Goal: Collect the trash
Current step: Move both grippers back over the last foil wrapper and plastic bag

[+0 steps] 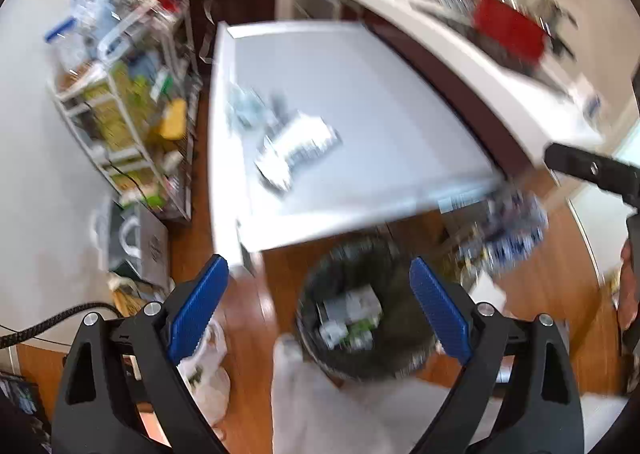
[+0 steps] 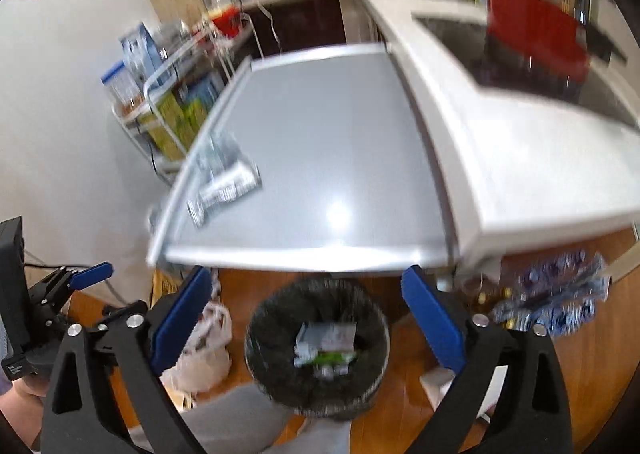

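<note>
We are between pickups, by our reading: both tools hang over the black bin [image 2: 318,350] on the wooden floor, and cartons already lie inside it. The left tool [image 1: 320,310] stands wide with nothing between its blue pads, and the right tool [image 2: 308,318] is just as wide and empty. The next move, we judge, calls for reaching back up to the grey tabletop [image 2: 340,158], where the remaining trash [image 2: 226,180] lies near its left edge: a crumpled pile of clear plastic and silvery printed wrappers, too blurred to tell piece from piece. Light and flimsy, it probably needs a low, pinching grasp.
</note>
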Demonstrator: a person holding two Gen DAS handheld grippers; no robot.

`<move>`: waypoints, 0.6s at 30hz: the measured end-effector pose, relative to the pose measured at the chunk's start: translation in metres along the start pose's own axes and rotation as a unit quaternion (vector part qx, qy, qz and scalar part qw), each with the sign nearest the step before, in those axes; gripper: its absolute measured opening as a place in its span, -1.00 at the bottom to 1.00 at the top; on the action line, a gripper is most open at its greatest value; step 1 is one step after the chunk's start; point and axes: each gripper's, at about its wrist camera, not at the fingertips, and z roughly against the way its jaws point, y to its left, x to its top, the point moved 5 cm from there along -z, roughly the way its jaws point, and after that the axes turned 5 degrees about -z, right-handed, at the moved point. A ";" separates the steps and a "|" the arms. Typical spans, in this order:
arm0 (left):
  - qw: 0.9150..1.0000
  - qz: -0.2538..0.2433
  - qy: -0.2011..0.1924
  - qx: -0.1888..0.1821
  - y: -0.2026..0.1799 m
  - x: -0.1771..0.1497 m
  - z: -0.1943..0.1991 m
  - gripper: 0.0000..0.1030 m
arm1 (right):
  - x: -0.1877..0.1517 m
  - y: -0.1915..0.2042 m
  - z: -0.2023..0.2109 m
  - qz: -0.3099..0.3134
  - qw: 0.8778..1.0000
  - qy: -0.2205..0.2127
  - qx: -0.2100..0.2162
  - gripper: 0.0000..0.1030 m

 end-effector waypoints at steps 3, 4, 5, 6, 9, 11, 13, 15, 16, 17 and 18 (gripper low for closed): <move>0.999 0.016 -0.032 0.023 0.018 0.026 0.014 0.81 | 0.021 0.013 0.008 0.007 1.000 -0.027 0.006 0.91; 0.999 0.021 -0.041 0.030 0.024 0.034 0.018 0.81 | 0.029 0.018 0.011 0.010 0.999 -0.039 0.006 0.91; 0.998 0.023 -0.050 0.036 0.029 0.043 0.022 0.82 | 0.036 0.021 0.015 0.011 0.999 -0.053 0.006 0.91; 0.997 0.024 -0.057 0.039 0.034 0.048 0.025 0.86 | 0.042 0.024 0.018 0.013 0.998 -0.064 0.008 0.91; 0.994 0.024 -0.086 0.056 0.047 0.069 0.035 0.92 | 0.055 0.038 0.020 0.024 0.996 -0.082 0.013 0.91; 0.993 0.021 -0.094 0.064 0.054 0.079 0.037 0.92 | 0.062 0.048 0.014 0.027 0.996 -0.079 0.017 0.91; 0.992 0.018 -0.101 0.068 0.060 0.089 0.035 0.92 | 0.065 0.057 0.003 0.022 0.997 -0.069 0.022 0.91; 0.992 0.015 -0.104 0.072 0.064 0.096 0.032 0.92 | 0.065 0.064 -0.006 0.018 0.998 -0.059 0.030 0.91; 0.992 0.014 -0.102 0.073 0.067 0.099 0.028 0.92 | 0.065 0.070 -0.013 0.018 0.998 -0.052 0.030 0.91; 0.992 0.013 -0.100 0.073 0.069 0.102 0.027 0.92 | 0.065 0.075 -0.019 0.018 0.998 -0.047 0.029 0.91; 0.993 0.013 -0.097 0.070 0.073 0.105 0.022 0.92 | 0.065 0.080 -0.026 0.019 0.998 -0.041 0.031 0.91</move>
